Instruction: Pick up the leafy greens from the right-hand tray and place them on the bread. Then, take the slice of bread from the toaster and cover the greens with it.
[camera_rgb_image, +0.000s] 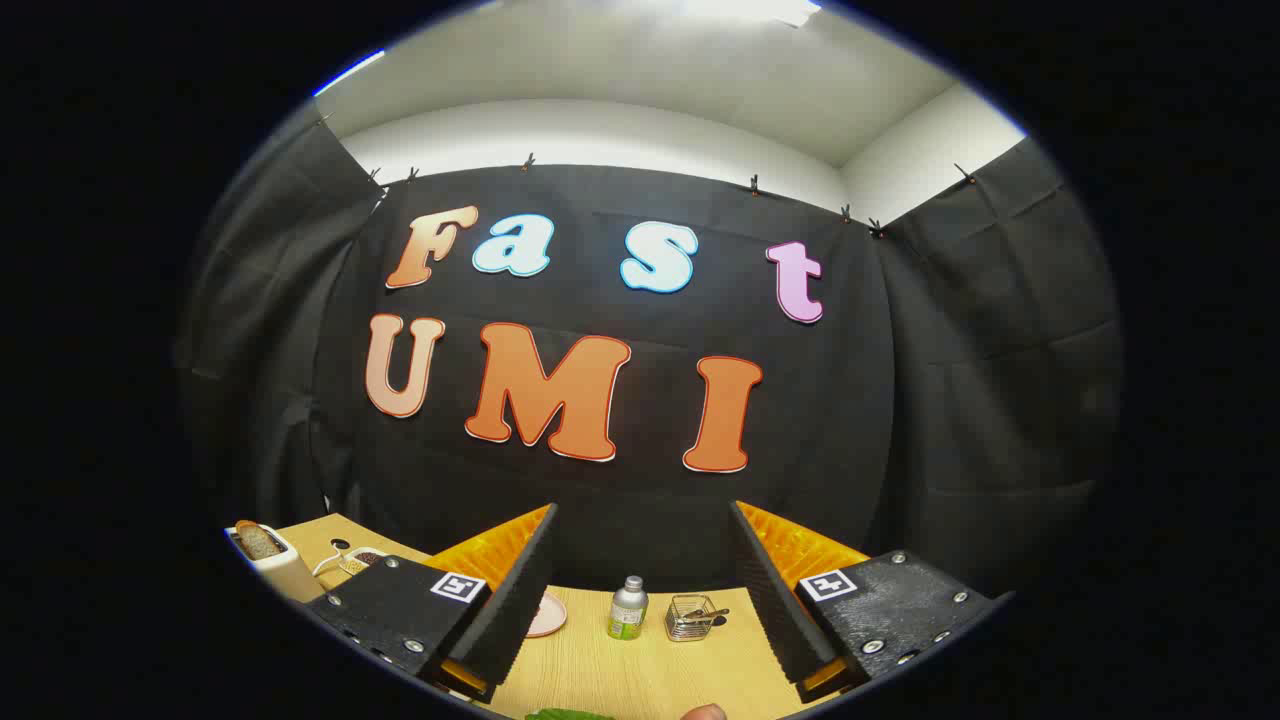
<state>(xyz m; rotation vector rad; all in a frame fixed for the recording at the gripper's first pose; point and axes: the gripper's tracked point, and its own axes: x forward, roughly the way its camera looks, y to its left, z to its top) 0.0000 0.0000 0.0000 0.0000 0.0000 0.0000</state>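
Gripper view: the gripper (640, 590) is held high and level, looking across a pale wooden table (640, 670) toward the black cloth wall of the booth. Its two fingers are spread wide with nothing between them, released, which suits a tool that has not yet reached for anything.

Beyond the fingers, near the far side of the table, stand a small silver bottle (628, 608) and, just beside it, a little wire basket (692, 617) holding something dark. A pink plate (548, 614) peeks out behind the left finger.

Far off to the left stands a white toaster (275, 565) with a browned slice of bread (258, 541) sticking up from its slot, ready to be lifted out later.

At the very near edge of the table, below the fingers, a sliver of the leafy greens (568, 714) shows, and close by it a rounded pinkish shape I cannot identify. The gripper probably needs to tilt down to reach the greens.
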